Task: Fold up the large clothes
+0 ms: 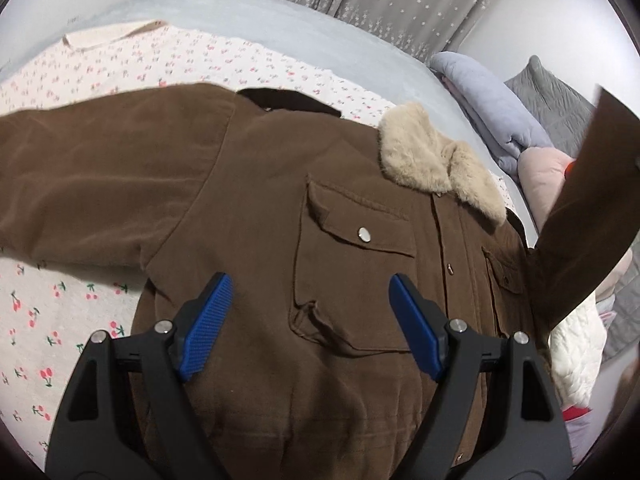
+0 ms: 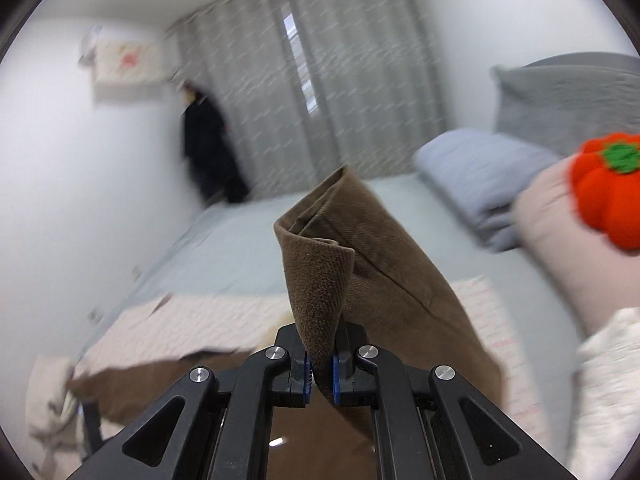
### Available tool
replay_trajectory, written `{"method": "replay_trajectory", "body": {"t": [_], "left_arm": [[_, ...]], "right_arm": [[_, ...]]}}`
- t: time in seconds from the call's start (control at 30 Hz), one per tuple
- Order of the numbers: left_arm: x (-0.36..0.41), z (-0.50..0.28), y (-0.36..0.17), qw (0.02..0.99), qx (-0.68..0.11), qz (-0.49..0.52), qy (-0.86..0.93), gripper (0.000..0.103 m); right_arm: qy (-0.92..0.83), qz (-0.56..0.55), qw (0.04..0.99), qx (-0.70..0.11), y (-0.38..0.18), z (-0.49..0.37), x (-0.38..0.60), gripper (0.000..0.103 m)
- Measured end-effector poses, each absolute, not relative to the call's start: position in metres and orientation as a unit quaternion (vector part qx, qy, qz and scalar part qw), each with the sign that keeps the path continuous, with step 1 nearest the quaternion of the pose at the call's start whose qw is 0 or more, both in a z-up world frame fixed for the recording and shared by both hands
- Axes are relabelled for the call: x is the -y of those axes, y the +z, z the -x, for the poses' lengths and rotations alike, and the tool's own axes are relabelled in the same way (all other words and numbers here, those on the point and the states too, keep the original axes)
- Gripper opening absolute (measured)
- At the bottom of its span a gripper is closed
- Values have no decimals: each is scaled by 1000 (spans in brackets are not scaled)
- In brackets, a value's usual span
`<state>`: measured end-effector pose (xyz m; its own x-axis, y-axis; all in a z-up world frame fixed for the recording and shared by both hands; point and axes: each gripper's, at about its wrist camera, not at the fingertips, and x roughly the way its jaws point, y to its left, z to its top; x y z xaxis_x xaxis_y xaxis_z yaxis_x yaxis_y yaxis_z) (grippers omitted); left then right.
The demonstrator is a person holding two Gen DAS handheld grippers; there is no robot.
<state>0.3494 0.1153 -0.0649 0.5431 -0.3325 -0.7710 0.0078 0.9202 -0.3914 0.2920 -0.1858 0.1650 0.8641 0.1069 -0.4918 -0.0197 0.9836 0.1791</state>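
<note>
A brown jacket (image 1: 248,208) of soft, brushed, corduroy-like cloth is laid front-up across a white cherry-print quilt (image 1: 48,320) on the bed, its hem toward the near edge. A cream faux-fur collar (image 1: 436,160), flapped chest pockets and a metal snap (image 1: 364,233) are noted. One sleeve is spread flat to the side; the other sleeve (image 2: 360,248) is lifted clear of the bed, its cuff pinched between the clenched blue pads of the right gripper (image 2: 321,376). The left gripper (image 1: 310,328) is released, its ribbed blue pads spread wide above the jacket's lower front, nothing between them. A folded pale-blue blanket (image 2: 476,172) and a knitted orange pumpkin (image 2: 608,192) are seen toward the head of the bed.
</note>
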Motion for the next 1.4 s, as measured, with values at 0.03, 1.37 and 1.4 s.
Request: {"method": "replay_trajectory", "body": {"t": [0.03, 1.37, 1.4], "left_arm": [[-117, -350, -67, 859, -470, 177, -99, 81], [-3, -375, -39, 893, -408, 125, -142, 9], [-3, -377, -41, 901, -404, 107, -118, 10]], "right_arm": [[45, -79, 958, -270, 152, -298, 171, 7], [-66, -311, 880, -353, -14, -233, 390, 84], [-72, -310, 880, -353, -18, -233, 392, 84]]}}
